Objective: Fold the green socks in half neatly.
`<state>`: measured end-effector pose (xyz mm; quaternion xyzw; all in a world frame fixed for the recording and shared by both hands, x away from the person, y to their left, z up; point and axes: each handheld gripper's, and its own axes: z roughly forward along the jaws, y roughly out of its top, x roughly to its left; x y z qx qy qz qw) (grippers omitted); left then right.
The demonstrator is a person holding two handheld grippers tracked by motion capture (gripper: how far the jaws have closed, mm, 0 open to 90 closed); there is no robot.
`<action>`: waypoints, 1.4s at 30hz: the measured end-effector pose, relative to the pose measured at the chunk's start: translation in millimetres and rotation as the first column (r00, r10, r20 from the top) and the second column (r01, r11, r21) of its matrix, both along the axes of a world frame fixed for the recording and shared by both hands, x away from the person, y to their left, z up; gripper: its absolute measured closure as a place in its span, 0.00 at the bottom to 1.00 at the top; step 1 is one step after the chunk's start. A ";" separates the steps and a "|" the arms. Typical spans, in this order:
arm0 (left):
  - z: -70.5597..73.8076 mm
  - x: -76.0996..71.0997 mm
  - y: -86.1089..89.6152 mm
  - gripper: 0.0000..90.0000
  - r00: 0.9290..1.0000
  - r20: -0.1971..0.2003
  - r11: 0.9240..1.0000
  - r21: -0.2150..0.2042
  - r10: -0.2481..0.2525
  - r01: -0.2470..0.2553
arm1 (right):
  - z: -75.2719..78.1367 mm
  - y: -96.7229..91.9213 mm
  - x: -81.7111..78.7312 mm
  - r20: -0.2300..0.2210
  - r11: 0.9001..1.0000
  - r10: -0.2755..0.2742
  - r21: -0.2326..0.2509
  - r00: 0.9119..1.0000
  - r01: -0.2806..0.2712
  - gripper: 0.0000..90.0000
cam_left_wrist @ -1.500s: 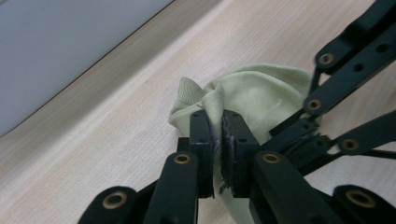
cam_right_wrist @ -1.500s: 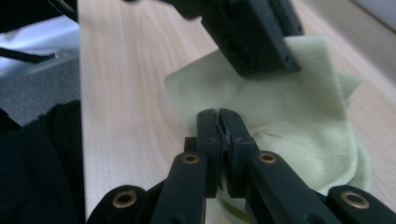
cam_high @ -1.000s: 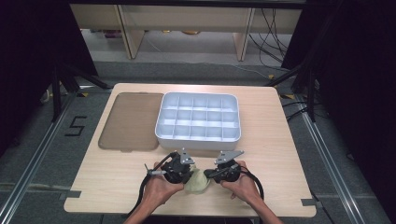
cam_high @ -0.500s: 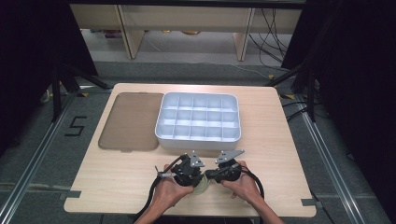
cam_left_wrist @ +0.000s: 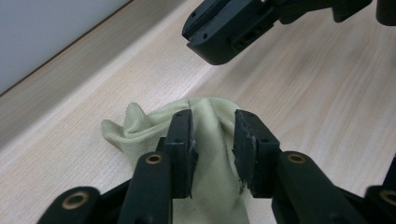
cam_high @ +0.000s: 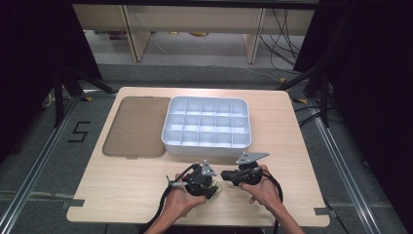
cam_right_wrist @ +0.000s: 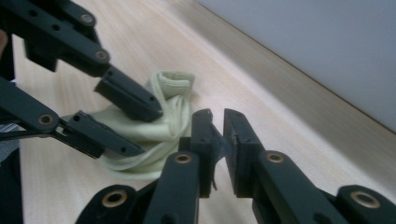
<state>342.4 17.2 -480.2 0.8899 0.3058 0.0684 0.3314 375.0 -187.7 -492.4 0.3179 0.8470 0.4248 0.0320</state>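
Pale yellow-green knitted sock lies bunched on the light wooden table, near its front edge, between the person's two hands. Farthest left on the table rests a flat brown translucent lid, and just beside it to the right stands a white plastic tray divided into many small compartments, well apart from the sock.

In front of the tray, the left gripper sits over the sock. Its jaws have just been opening and now stand a narrow gap apart, with the fabric running up between them; the pads do not press on it. The sock's ribbed cuff curls up beyond the jaw tips in the right gripper view, where both left jaws lie across the cloth.

To the right, the right gripper points towards the sock from just beside it. Its jaws have also just been opening slightly, leaving only a thin slit, with nothing of the sock gripped between them. A grey three-cornered plate tops this gripper in the high view
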 end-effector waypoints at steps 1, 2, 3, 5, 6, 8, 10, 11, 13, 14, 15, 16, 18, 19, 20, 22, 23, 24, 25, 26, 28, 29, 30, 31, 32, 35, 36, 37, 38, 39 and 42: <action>-0.4 -0.8 -0.3 0.70 1.000 -0.003 1.000 -0.001 -0.001 0.001 | 0.6 0.5 -0.7 0.000 1.000 0.005 -0.003 1.000 -0.005 0.90; -0.7 -1.5 -0.7 0.68 1.000 0.014 1.000 -0.001 -0.007 0.007 | 0.6 1.1 -0.6 0.007 1.000 0.008 -0.002 1.000 -0.008 0.88; -1.3 -2.1 -1.4 0.65 1.000 0.003 1.000 -0.004 -0.006 0.006 | 1.6 3.1 -3.3 -0.026 1.000 -0.007 0.007 1.000 0.007 0.86; -1.0 -3.2 -2.0 0.62 1.000 0.002 1.000 0.016 -0.022 0.022 | 0.9 3.8 -1.9 -0.012 1.000 -0.006 0.001 1.000 0.006 0.81; -1.2 -3.4 -2.4 0.61 1.000 0.010 0.999 0.017 -0.028 0.028 | 0.6 4.8 -2.8 -0.028 1.000 -0.014 0.006 1.000 0.015 0.79; -2.2 -4.2 -3.1 0.57 0.999 0.014 0.999 0.015 -0.036 0.036 | 0.6 4.7 -2.6 -0.024 1.000 -0.030 0.003 0.999 0.030 0.72; -2.7 -5.1 -3.1 0.55 0.999 0.008 0.999 0.019 -0.037 0.036 | 1.2 4.9 -3.4 -0.052 0.999 -0.039 0.018 0.998 0.040 0.67; -2.9 -5.1 -2.6 0.54 0.999 0.010 0.999 0.021 -0.046 0.045 | 1.0 5.1 -3.6 -0.053 0.999 -0.042 0.027 0.998 0.044 0.64; -4.0 -6.1 -2.6 0.52 0.999 0.017 0.999 0.019 -0.041 0.040 | 1.6 6.2 -5.2 -0.054 0.998 -0.061 0.014 0.997 0.062 0.62; -4.3 -6.2 -2.4 0.52 0.999 0.013 0.999 0.015 -0.040 0.039 | 0.9 7.4 -5.4 -0.060 0.998 -0.056 0.021 0.997 0.057 0.61; -4.6 -6.3 -2.5 0.52 0.999 0.012 0.999 0.010 -0.035 0.035 | 0.6 8.7 -6.0 -0.060 0.997 -0.067 0.019 0.996 0.068 0.60; -4.7 -6.3 -2.3 0.52 0.999 0.011 0.999 0.009 -0.035 0.034 | 0.4 9.4 -6.0 -0.069 0.998 -0.063 0.019 0.996 0.065 0.59; -4.5 -6.2 -2.2 0.52 0.999 0.006 0.999 0.006 -0.032 0.031 | -0.9 12.4 -6.3 -0.061 0.997 -0.071 0.028 0.996 0.073 0.59; -4.3 -5.8 -1.9 0.52 0.999 0.004 0.999 0.010 -0.035 0.035 | -0.7 13.6 -6.5 -0.071 0.998 -0.062 0.022 0.996 0.064 0.59; -5.4 -6.2 -2.7 0.52 1.000 0.000 1.000 -0.007 -0.020 0.020 | -1.1 14.7 -6.4 -0.065 0.998 -0.062 0.021 0.996 0.064 0.59; -5.1 -5.9 -2.4 0.52 1.000 0.006 1.000 -0.003 -0.026 0.026 | -2.1 16.3 -5.5 -0.061 0.998 -0.059 0.031 0.996 0.061 0.59; -5.0 -6.3 -2.4 0.52 1.000 0.009 1.000 -0.002 -0.022 0.022 | -1.9 17.1 -5.7 -0.054 0.996 -0.081 0.022 0.995 0.083 0.59; -4.7 -6.1 -1.9 0.52 1.000 0.004 1.000 0.000 -0.023 0.023 | -2.0 17.5 -5.6 -0.057 0.996 -0.084 0.022 0.995 0.086 0.59; -5.1 -5.8 -1.5 0.52 1.000 0.009 1.000 -0.004 -0.026 0.026 | -2.0 19.1 -6.7 -0.078 0.995 -0.096 0.030 0.992 0.099 0.59; -5.2 -6.0 -1.2 0.52 1.000 0.005 1.000 -0.007 -0.024 0.024 | -3.3 18.9 -4.3 -0.055 0.996 -0.078 0.031 0.995 0.080 0.59; -5.5 -5.8 -0.6 0.52 1.000 0.003 1.000 -0.012 -0.012 0.012 | -3.8 20.6 -5.1 -0.057 0.995 -0.095 0.026 0.994 0.096 0.59; -5.5 -6.3 -0.6 0.52 1.000 -0.009 1.000 -0.021 -0.009 0.009 | -4.5 21.2 -4.9 -0.054 0.995 -0.093 0.016 0.994 0.094 0.59; -5.3 -5.4 0.5 0.52 1.000 0.001 1.000 -0.017 -0.023 0.023 | -5.6 22.1 -4.7 -0.052 0.996 -0.089 0.020 0.995 0.090 0.59; -5.5 -5.9 0.6 0.52 1.000 -0.005 1.000 -0.025 -0.013 0.013 | -6.7 22.5 -4.5 -0.052 0.996 -0.088 0.020 0.995 0.090 0.60; -5.8 -5.9 1.2 0.52 1.000 -0.006 0.999 -0.030 -0.012 0.012 | -7.2 22.6 -4.8 -0.051 0.995 -0.104 0.002 0.993 0.104 0.60; -6.8 -6.8 2.6 0.51 1.000 -0.008 0.999 -0.045 -0.006 0.005 | -10.4 22.5 -4.9 -0.053 0.995 -0.102 -0.005 0.993 0.102 0.60; -6.9 -7.0 3.0 0.51 1.000 -0.007 0.999 -0.047 -0.007 0.007 | -11.3 22.7 -4.7 -0.058 0.996 -0.093 0.000 0.994 0.094 0.60; -7.1 -7.0 3.4 0.50 1.000 -0.005 0.999 -0.054 -0.007 0.007 | -11.5 22.7 -4.7 -0.055 0.996 -0.091 -0.001 0.994 0.091 0.60; -6.7 -7.4 3.6 0.49 1.000 0.001 0.999 -0.053 -0.004 0.004 | -11.5 22.8 -4.8 -0.053 0.996 -0.093 -0.002 0.994 0.093 0.60; -6.8 -8.2 3.6 0.48 1.000 -0.004 0.998 -0.058 0.002 -0.002 | -11.2 23.2 -5.4 -0.052 0.995 -0.100 -0.012 0.994 0.100 0.60; -7.1 -9.8 3.8 0.47 1.000 -0.004 0.999 -0.051 0.003 -0.003 | -12.3 24.2 -5.7 -0.050 0.995 -0.097 -0.023 0.994 0.096 0.60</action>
